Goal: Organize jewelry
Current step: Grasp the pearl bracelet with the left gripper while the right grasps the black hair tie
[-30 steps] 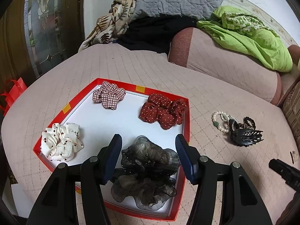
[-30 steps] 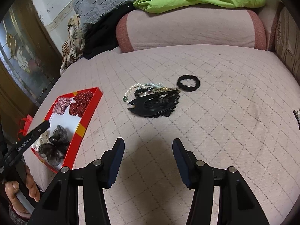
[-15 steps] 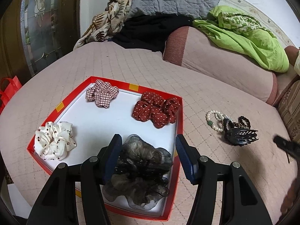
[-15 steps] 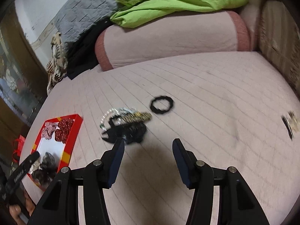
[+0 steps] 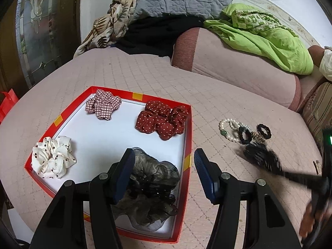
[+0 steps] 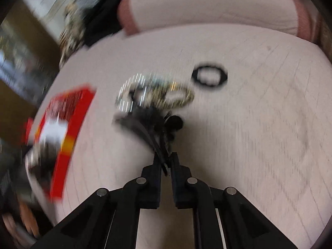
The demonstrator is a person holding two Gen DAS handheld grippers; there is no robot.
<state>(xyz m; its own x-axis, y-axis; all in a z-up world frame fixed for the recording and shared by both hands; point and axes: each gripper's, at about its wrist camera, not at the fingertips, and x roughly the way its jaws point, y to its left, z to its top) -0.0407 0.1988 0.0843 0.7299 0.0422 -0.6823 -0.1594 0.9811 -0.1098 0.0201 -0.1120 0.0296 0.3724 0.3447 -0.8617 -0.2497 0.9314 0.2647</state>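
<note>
The black claw clip (image 6: 149,124), stiff, light and toothed, is pinched at one thin edge by the right gripper (image 6: 166,161) near the bracelets (image 5: 230,127); the left gripper (image 5: 164,174) is held open over the red tray (image 5: 187,137).

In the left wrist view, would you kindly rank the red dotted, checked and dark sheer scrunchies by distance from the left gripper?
1. Dark sheer scrunchie, just below the open left gripper, at the tray's near edge.
2. Red dotted scrunchie, far right corner.
3. Checked scrunchie, far left corner.
</note>
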